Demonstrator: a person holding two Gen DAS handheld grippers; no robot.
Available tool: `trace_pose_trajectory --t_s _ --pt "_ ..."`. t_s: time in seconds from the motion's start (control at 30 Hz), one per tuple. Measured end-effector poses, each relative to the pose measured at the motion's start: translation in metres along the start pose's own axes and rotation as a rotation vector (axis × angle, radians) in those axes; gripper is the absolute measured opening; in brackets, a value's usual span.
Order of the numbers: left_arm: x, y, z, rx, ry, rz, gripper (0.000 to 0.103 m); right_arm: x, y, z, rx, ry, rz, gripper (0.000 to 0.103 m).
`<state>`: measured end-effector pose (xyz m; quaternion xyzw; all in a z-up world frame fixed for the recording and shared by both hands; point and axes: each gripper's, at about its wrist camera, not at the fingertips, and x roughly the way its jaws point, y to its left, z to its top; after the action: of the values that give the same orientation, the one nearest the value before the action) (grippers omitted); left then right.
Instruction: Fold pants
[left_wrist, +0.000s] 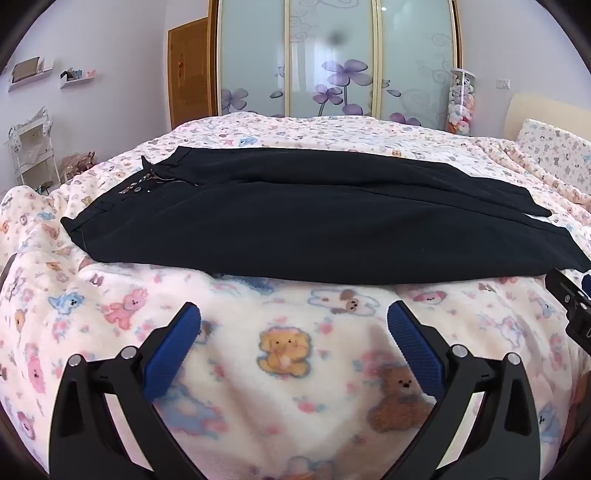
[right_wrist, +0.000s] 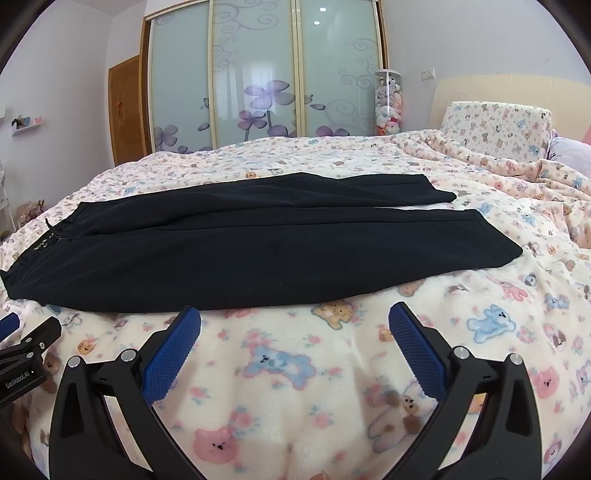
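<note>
the black pants (left_wrist: 314, 229) lie flat on the bed (left_wrist: 280, 354), long axis crosswise just ahead of both tools, waistband toward the left tool (left_wrist: 293, 319), cuffs toward the right tool (right_wrist: 294, 318). both tools gape apart, holding nothing. the lower cuff runs off the left view's edge.

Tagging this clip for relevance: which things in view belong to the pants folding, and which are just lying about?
Part of the job:
black pants, spread flat on the bed
left gripper, jaws open, empty
right gripper, jaws open, empty

Just lying about:
teddy-print blanket
pillow
tube of plush toys
wall shelves
</note>
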<state>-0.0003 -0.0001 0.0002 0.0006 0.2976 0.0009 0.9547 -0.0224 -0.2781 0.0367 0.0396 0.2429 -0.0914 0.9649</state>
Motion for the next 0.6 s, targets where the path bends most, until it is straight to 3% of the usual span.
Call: trace_pose_trajectory --t_s 0.6 --pt "0.0002 -0.0003 -0.0001 0.003 0.002 -0.002 0.101 -0.0006 0.0006 0.0001 0.000 0.003 -0.001 0.102"
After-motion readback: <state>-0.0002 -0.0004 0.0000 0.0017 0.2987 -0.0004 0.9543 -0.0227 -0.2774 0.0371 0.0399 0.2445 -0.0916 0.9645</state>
